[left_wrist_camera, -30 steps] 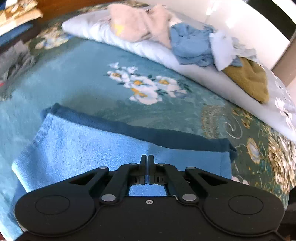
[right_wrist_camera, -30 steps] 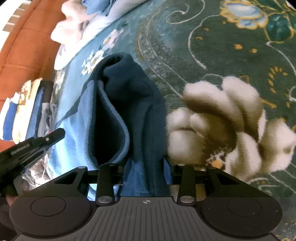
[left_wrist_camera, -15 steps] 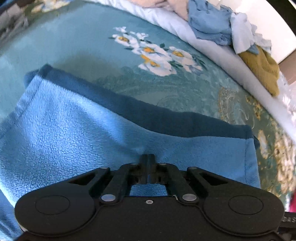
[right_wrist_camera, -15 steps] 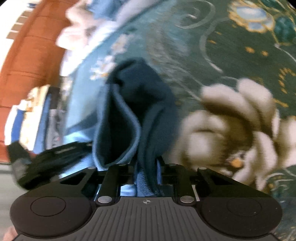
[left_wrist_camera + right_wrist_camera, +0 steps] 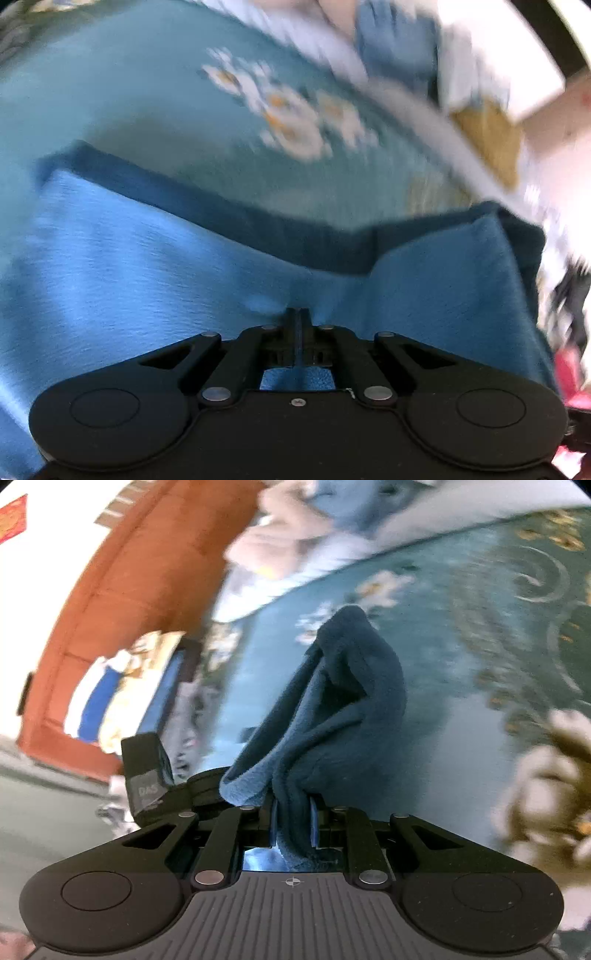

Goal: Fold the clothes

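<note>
We've got the blue fleece garment [image 5: 155, 266] pinched on both sides: our left gripper [image 5: 298, 314] is clamped tight on its near edge, and our right gripper [image 5: 291, 812] has a thick bunch of the dark teal side squeezed between its pads. The garment hangs between the two tools over the floral bedspread [image 5: 147, 110], with its far dark hem draping down toward the bed. It's soft, limp fleece, and we judge it light and grippy rather than slick, so it sags wherever we don't hold it. Edges and corners look like the best places to hold, since a bunched grab like the right one drags folds along. Compared with half a second ago, both views are blurrier, the right corner of the cloth rides higher in the left view, and the right view tilts up to show more of the orange headboard [image 5: 122, 590].
</note>
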